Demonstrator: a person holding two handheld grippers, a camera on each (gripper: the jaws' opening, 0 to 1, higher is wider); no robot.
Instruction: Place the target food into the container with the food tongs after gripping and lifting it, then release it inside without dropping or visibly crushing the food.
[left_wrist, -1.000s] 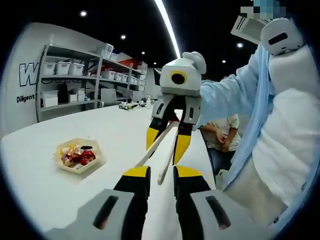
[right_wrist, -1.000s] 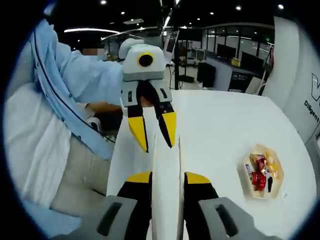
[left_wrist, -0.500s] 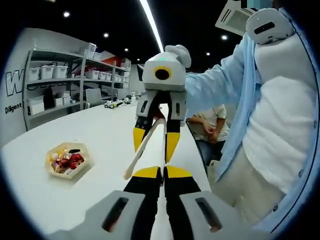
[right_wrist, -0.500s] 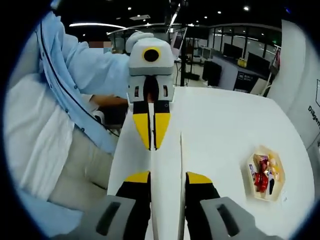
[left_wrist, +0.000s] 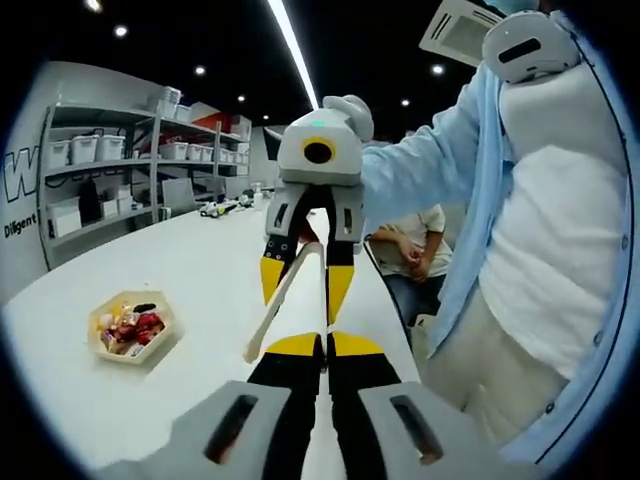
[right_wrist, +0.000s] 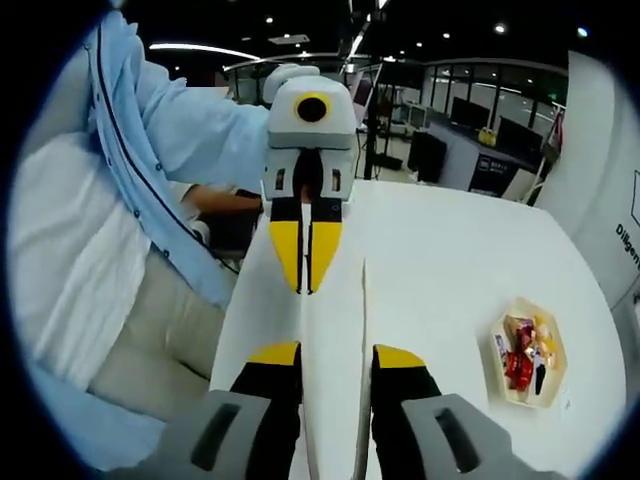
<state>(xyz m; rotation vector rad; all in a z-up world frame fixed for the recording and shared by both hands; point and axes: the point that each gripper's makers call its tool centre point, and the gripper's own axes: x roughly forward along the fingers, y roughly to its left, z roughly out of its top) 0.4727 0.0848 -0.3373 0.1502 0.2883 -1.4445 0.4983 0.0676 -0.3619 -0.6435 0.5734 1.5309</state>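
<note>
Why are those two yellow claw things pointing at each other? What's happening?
A person is holding two grippers face to face above a white table, passing food tongs between them. The right gripper holds the tongs by their hinged end, arms spread. The left gripper has its fingers pressed together on one arm's tip. A tray of wrapped snacks sits on the table, untouched so far.

Food tongs between jaws — snack tray well apart
</note>
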